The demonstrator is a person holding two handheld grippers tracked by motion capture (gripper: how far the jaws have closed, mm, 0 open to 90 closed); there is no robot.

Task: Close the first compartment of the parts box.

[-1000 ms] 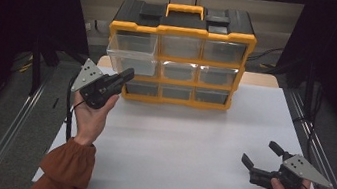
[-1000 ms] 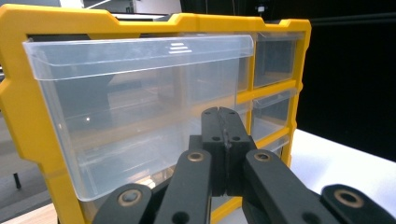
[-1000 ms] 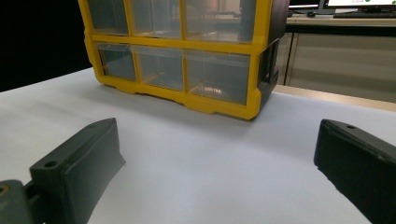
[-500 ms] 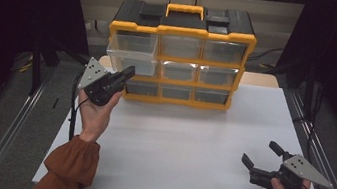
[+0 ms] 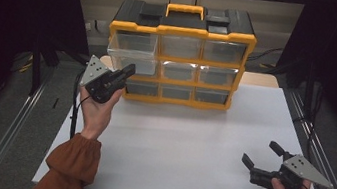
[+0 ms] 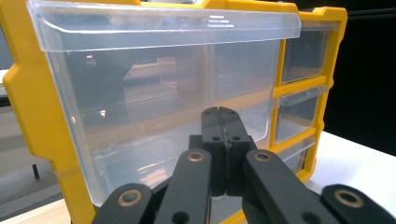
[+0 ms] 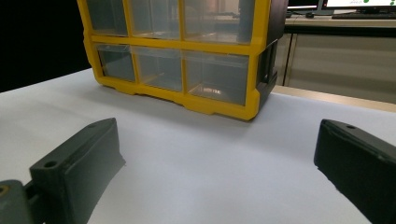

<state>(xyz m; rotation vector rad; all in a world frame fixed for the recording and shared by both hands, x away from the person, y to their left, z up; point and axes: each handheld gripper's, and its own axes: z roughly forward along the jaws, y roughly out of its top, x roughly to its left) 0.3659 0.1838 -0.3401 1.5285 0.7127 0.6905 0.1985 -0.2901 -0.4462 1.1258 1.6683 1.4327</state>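
Note:
A yellow and black organizer cabinet (image 5: 184,30) with clear plastic drawers stands at the back of the white table (image 5: 183,152). Its left middle drawer (image 5: 131,59) sticks out a little from the frame. My left gripper (image 5: 130,70) is held up at the cabinet's left front, jaws shut with nothing between them. In the left gripper view the shut tips (image 6: 225,114) sit just in front of a large clear drawer front (image 6: 154,107); whether they touch it I cannot tell. My right gripper (image 5: 261,154) rests low near the table's front right, open and holding nothing, and faces the cabinet (image 7: 254,56).
Metal rails run along both sides of the table. A dark curtain hangs left and right. Bare white tabletop (image 7: 210,149) lies between the right gripper (image 7: 219,140) and the cabinet. A desk with monitors stands behind, seen in the right gripper view.
The left hand has shifted slightly up and toward the cabinet. The right hand has stayed still.

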